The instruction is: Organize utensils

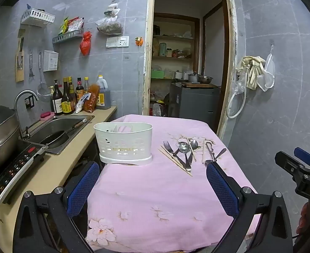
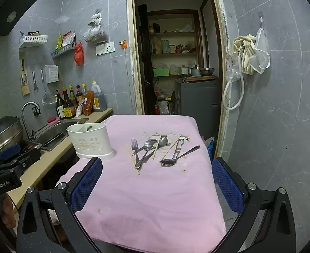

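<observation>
Beside the white caddy (image 2: 90, 140), to its right, the utensils (image 2: 155, 151) lie loose on the pink cloth (image 2: 155, 200). Both the left gripper (image 1: 152, 187) and the right gripper (image 2: 157, 185) stand wide and empty; better to take one piece by its handle.

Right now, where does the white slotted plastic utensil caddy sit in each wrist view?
Left wrist view: the white slotted plastic utensil caddy stands centre-left, on the pink cloth's left edge, left of the loose cutlery.
Right wrist view: it stands further left, again at the cloth's left edge.
Shared landmark: the steel fork, the leftmost metal piece in the pile.
</observation>
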